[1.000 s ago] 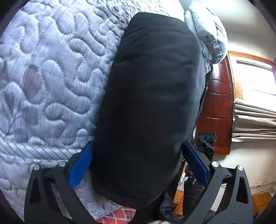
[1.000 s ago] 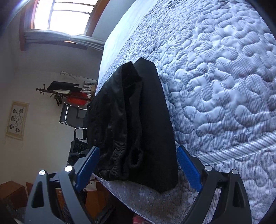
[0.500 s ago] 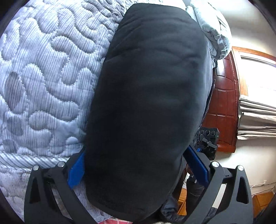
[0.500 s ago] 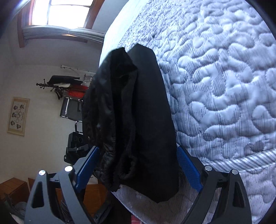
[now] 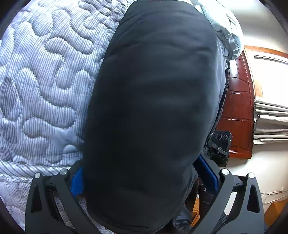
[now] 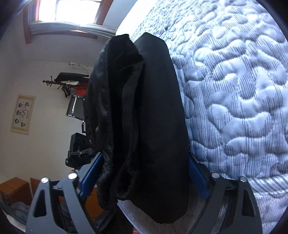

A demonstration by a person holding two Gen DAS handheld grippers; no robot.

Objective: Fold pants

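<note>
The black pants (image 5: 153,108) lie folded into a thick bundle on the quilted blue-white bedspread (image 5: 45,81). My left gripper (image 5: 142,172) straddles their near end. Its jaws stand wide, and the cloth covers most of both blue pads (image 5: 77,180). In the right wrist view the pants (image 6: 153,117) show their layered, shiny folded side, and the near end overhangs the mattress edge. My right gripper (image 6: 144,171) has its jaws closing with this end between them. Its blue pads (image 6: 91,172) sit right at the cloth on both sides.
The bedspread (image 6: 234,90) spreads beside the pants. A grey bundle of bedding (image 5: 225,32) lies beyond them. Off the bed are a red-brown wooden door (image 5: 237,108), a window (image 6: 72,10), a coat stand (image 6: 66,82) and a wall picture (image 6: 23,113).
Both grippers have slid forward along the pants, which now fill more of each view. The right gripper's pads have come closer to the cloth.
</note>
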